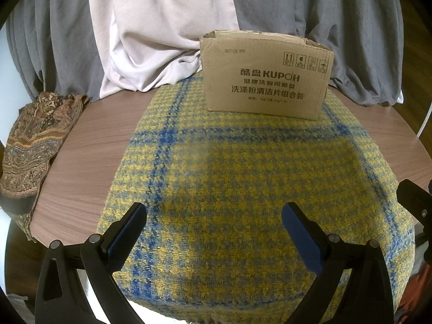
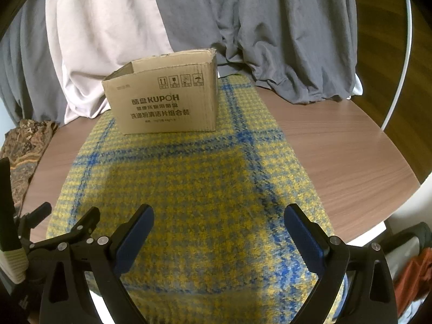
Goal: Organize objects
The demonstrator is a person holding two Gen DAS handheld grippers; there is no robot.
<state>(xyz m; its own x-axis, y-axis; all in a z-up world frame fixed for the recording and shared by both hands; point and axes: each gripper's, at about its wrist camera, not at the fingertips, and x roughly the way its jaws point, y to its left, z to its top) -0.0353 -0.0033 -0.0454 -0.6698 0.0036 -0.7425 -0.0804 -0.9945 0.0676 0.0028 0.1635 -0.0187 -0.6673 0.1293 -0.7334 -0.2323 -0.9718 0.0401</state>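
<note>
A yellow and blue plaid scarf lies flat along the middle of the round wooden table; it also shows in the right wrist view. An open cardboard box printed KUPOH stands on the scarf's far end, also in the right wrist view. A brown paisley scarf lies bunched at the table's left edge, also seen from the right. My left gripper is open and empty above the plaid scarf's near end. My right gripper is open and empty beside it.
Grey and pale pink cloths hang behind the table and rest on its far edge. A white curved rail runs at the right. The left gripper's body shows at the right view's left edge.
</note>
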